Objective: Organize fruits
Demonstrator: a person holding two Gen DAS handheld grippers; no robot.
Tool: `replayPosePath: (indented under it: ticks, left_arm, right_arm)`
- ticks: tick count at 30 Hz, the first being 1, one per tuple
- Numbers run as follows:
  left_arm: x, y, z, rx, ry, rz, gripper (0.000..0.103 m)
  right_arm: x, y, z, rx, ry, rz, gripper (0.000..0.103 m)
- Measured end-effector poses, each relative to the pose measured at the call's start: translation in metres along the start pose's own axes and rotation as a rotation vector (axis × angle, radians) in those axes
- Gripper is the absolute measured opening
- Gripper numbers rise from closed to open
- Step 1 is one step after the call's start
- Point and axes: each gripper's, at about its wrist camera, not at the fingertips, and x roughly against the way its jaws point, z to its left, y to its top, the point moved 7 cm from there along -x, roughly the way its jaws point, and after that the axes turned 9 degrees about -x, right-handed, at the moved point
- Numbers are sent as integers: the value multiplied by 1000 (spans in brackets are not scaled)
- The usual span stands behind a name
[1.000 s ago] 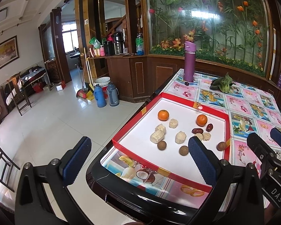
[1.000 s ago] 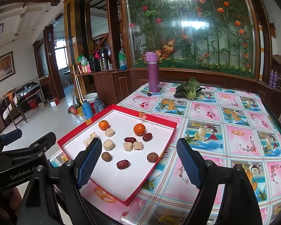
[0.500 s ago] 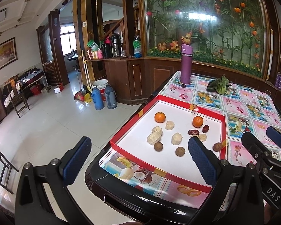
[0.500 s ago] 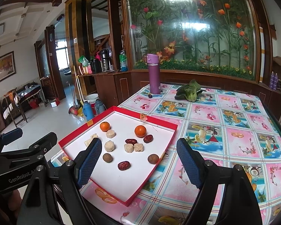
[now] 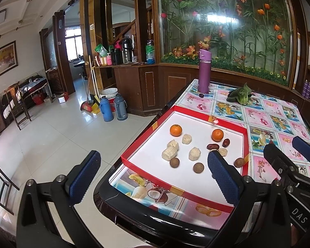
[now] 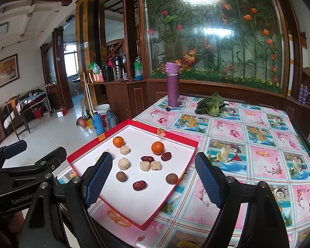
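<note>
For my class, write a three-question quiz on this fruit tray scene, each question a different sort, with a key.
1. True or false: the left gripper is shut on an orange.
2. Multiple choice: where does the purple bottle stand? A) inside the red tray B) on the tablecloth beyond the tray C) on the floor.
3. Fill in: the number of oranges in the tray, such as this orange, is ____.

Key: 1 false, its jaws stand wide apart and hold nothing, as do those of the right gripper; 2 B; 3 two.
</note>
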Motion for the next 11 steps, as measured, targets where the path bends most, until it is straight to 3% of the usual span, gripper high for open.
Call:
replayPosePath:
  ticks: [11]
  left_arm:
    - [-8,12,5,12,0,6,103]
  right_arm:
    - [-12,7,4,-1,7,2,82]
